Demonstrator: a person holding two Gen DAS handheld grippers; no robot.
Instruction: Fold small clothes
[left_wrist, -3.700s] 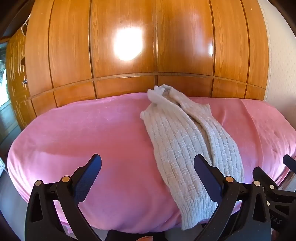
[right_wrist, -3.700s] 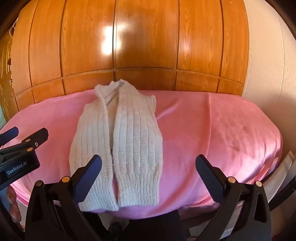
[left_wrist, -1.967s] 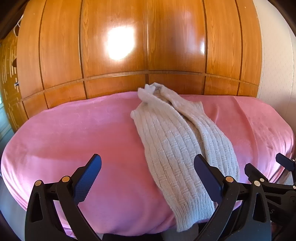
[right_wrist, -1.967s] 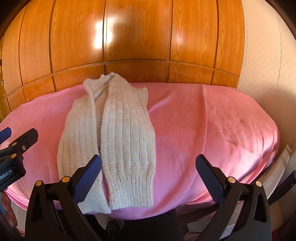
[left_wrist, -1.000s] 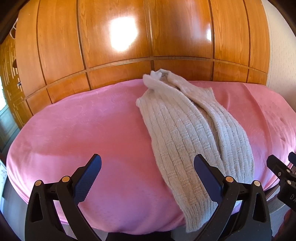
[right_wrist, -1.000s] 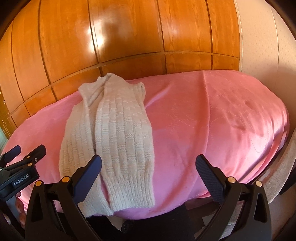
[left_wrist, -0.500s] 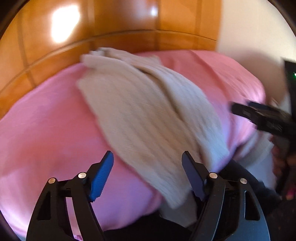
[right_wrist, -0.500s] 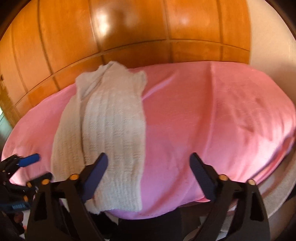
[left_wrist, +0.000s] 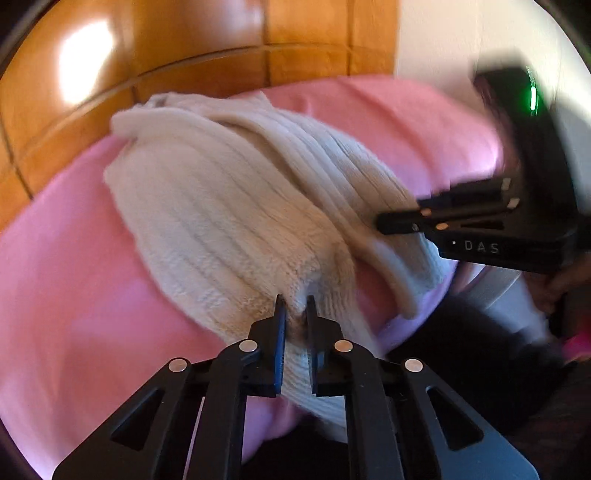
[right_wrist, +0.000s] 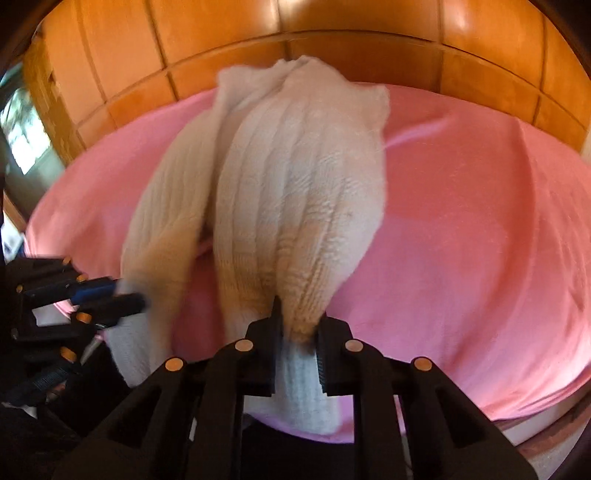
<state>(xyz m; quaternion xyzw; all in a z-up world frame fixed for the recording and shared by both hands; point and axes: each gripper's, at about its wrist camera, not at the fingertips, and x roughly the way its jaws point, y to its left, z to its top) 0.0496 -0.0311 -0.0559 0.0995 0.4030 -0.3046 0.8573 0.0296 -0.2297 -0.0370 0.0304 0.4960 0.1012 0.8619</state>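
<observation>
Two grippers: both clamped on knit
left gripper (left_wrist: 294, 301): pinches left cuff
right gripper (right_wrist: 297, 314): pinches right cuff
cream knit garment (right_wrist: 295, 177): on pink bedspread (right_wrist: 480, 240), long axis 6–12 o'clock, cuffs at 6

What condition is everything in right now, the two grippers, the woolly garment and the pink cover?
Left gripper: shut on the garment's near hem.
Right gripper: shut on the garment's other near end.
Garment: cream knit, folded lengthwise, lying on the cover, near ends pinched.
Pink cover: spread out, slightly creased.

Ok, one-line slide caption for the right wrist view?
Right gripper clamps one hem of the cream knit garment on the pink bedspread.
</observation>
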